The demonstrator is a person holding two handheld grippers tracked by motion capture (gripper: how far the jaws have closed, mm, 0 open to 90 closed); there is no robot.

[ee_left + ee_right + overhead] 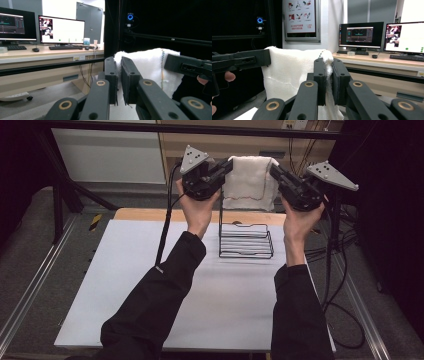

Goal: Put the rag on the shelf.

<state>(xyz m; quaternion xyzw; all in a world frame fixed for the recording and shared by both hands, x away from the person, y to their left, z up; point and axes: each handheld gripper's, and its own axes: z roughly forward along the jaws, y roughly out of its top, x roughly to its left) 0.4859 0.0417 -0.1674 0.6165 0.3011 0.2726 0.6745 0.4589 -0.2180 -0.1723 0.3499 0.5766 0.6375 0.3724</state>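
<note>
Towel: white cloth [248, 181] held taut in the air above the wire rack [246, 240], its lower edge hanging free.
Left gripper [227, 168]: jaws pinching the towel's left top corner.
Right gripper [273, 169]: jaws pinching the right top corner.
Rack: at the worktop's [150, 285] far side, between the forearms.
Open room: bare white worktop near and left of the rack.

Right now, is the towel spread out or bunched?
Spread: the towel hangs flat between the left gripper and right gripper, each clamping a top corner.
</note>
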